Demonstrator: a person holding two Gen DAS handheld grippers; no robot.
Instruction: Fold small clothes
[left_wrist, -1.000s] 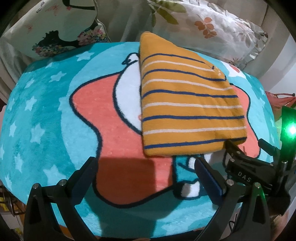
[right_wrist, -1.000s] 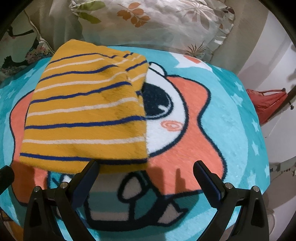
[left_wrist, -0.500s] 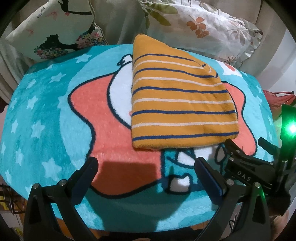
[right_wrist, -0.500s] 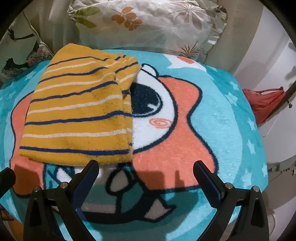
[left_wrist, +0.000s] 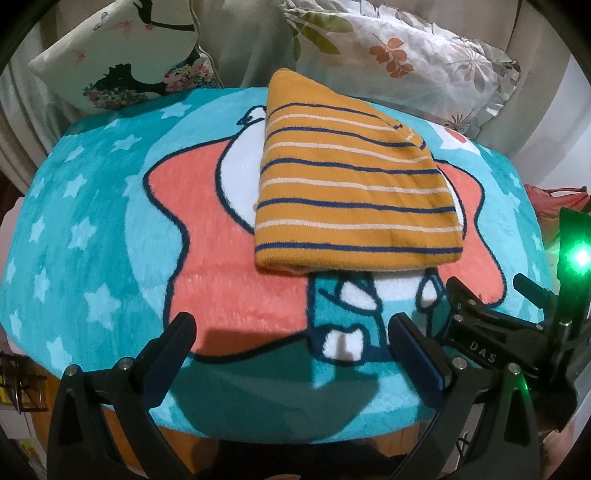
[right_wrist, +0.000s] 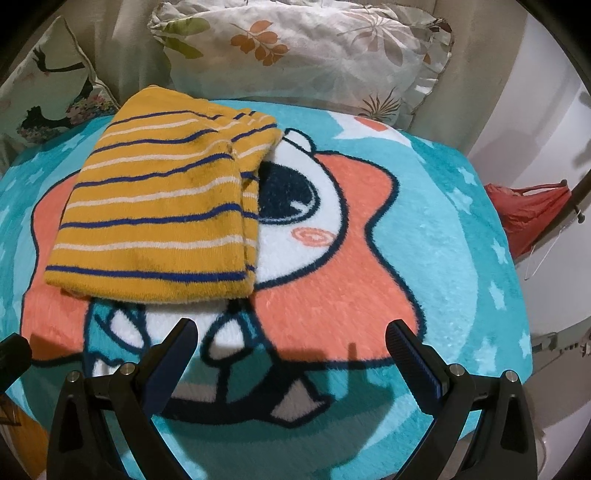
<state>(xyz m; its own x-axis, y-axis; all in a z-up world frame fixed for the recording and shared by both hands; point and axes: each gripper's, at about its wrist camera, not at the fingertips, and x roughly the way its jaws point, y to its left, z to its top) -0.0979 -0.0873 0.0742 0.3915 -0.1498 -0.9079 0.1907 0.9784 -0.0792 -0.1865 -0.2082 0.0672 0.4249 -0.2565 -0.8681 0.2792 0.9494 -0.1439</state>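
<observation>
A folded mustard-yellow garment (left_wrist: 351, 188) with navy and white stripes lies flat on a teal cartoon blanket (left_wrist: 92, 221). In the right wrist view the same garment (right_wrist: 162, 206) sits left of centre, its layered fold edge on its right side. My left gripper (left_wrist: 291, 339) stands open near the blanket's front edge, well short of the garment, with nothing between its fingers. My right gripper (right_wrist: 291, 339) is open too, below and right of the garment's near corner. The right gripper's body (left_wrist: 517, 332) shows at the lower right of the left wrist view.
Two patterned pillows (left_wrist: 399, 62) (left_wrist: 122, 66) lean against the back, behind the blanket. A red bag (right_wrist: 528, 210) hangs off to the right beyond the blanket edge. The blanket's front edge drops off just under both grippers.
Both grippers have drawn back toward the front edge, so the garment sits farther away in both views. The garment lies still and both grippers stay open.
</observation>
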